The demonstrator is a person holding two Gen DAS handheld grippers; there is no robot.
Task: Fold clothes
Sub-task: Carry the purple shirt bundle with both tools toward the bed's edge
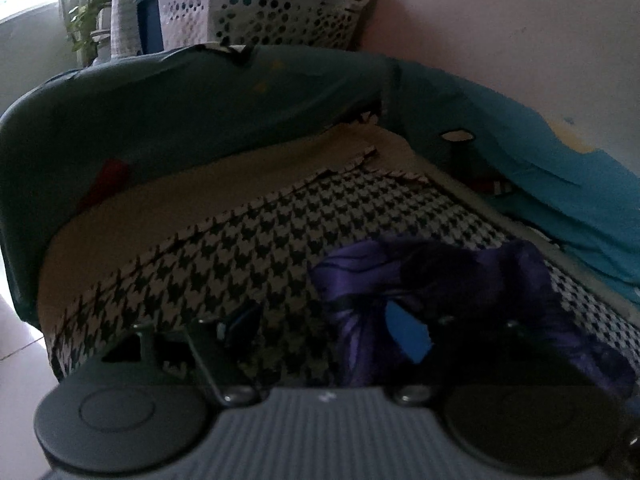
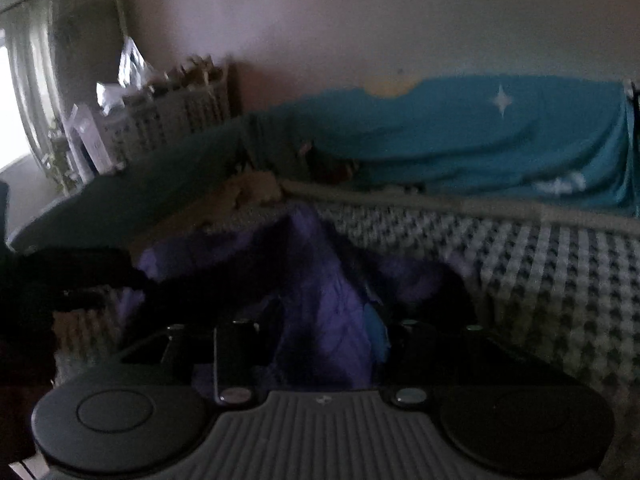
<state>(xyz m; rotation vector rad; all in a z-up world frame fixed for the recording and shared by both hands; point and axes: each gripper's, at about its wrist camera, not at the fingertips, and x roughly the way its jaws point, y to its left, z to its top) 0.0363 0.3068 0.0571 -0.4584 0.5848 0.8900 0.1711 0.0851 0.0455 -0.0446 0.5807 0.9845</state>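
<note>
left wrist: your left tool [image 1: 324, 330] stands open, its right finger against the purple garment [image 1: 460, 280] crumpled on the houndstooth cover [image 1: 248, 240] | right wrist: your right tool [image 2: 316, 344] has purple cloth bunched between its fingers; blurred, grip unclear; teal sheet [image 2: 480, 140] behind

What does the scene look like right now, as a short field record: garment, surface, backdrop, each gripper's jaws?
garment: purple satin garment, crumpled, unfolded
surface: houndstooth cover, garment lying on it
backdrop: teal sheet along the wall; white perforated basket behind
left gripper: jaws apart, purple cloth at its right finger, grip unclear
right gripper: jaws apart, purple cloth between them, grip unclear in blur
</note>
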